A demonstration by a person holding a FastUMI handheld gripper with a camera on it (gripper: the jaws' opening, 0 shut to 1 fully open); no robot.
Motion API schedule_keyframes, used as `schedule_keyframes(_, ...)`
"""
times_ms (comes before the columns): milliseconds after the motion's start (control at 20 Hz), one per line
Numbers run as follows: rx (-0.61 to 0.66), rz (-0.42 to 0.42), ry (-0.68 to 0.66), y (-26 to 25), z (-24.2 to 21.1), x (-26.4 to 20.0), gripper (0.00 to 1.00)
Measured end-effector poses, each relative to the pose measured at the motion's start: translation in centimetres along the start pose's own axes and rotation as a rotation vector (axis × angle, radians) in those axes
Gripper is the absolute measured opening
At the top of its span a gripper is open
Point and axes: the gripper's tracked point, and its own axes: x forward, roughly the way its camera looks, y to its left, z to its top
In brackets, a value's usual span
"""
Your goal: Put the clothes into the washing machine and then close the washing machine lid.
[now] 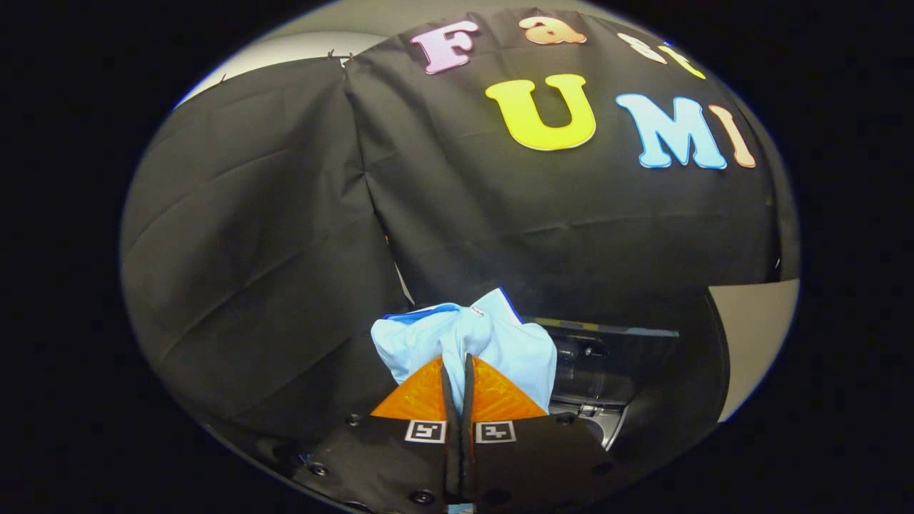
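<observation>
A light blue garment (464, 339) with a darker blue trim is bunched up between my fingers. My gripper (457, 368) is shut on it, both fingers pressing a fold of the cloth, and the rest of the garment billows out above and to either side of the fingertips. Beyond the garment and to the right, the dark washing machine (607, 364) shows part of its top and opening, partly hidden by the cloth. I cannot tell how its lid stands.
The black cloth wall (285, 250) of the booth hangs close behind and to the left, with a fold where two panels meet. A pale surface (753, 335) shows past the washing machine on the right.
</observation>
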Motion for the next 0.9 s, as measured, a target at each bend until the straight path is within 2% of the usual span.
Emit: schedule_keyframes(900, 0.014, -0.099, 0.189, -1.7, -9.7, 7.4, 0.01)
